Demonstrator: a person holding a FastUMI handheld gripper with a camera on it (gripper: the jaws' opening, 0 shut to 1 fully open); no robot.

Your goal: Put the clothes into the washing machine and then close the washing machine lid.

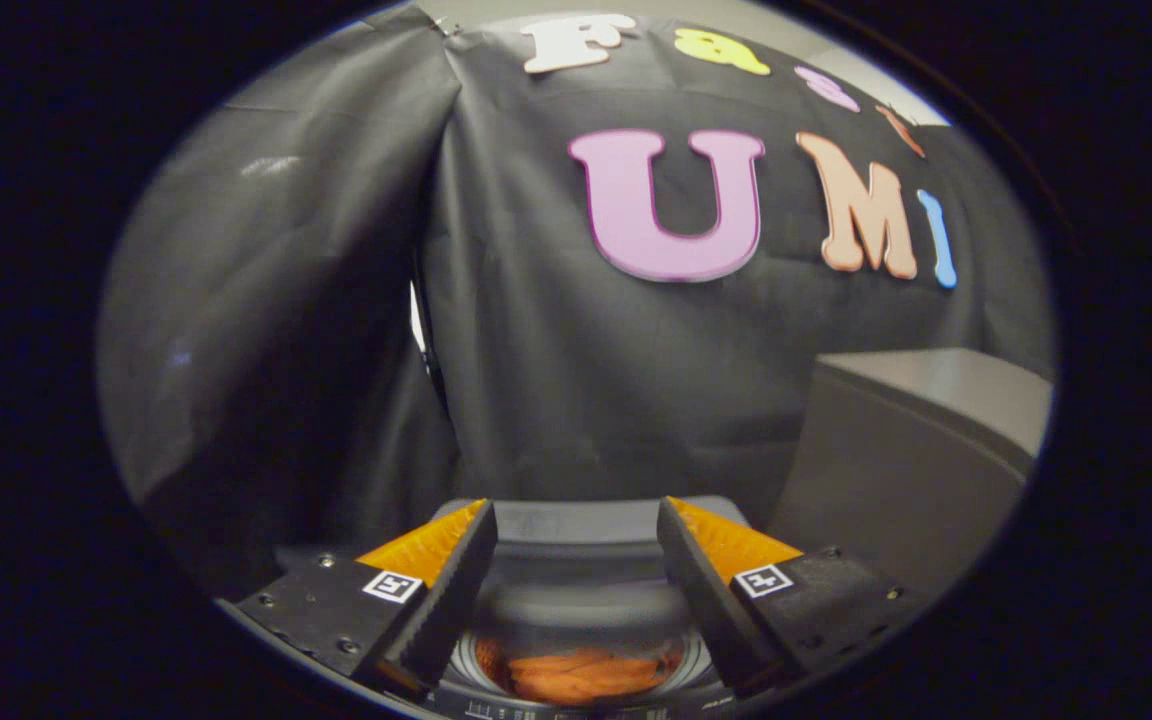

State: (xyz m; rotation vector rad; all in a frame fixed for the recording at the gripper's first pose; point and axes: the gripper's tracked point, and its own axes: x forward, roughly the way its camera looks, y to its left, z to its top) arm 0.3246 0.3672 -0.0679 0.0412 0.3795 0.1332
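My gripper (576, 520) is open, with nothing between its fingers, held above the washing machine (576, 525). The machine's top is grey and its round drum opening sits low between the fingers. An orange garment (586, 675) lies crumpled inside the drum. The lid is up: its grey panel stands at the back of the opening, just ahead of the fingertips. The front part of the machine is hidden below the fingers.
A grey box-like cabinet (921, 450) stands to the right of the washing machine, higher than its top. Black cloth walls hang behind and to the left, with a narrow gap (421, 330) between two sheets.
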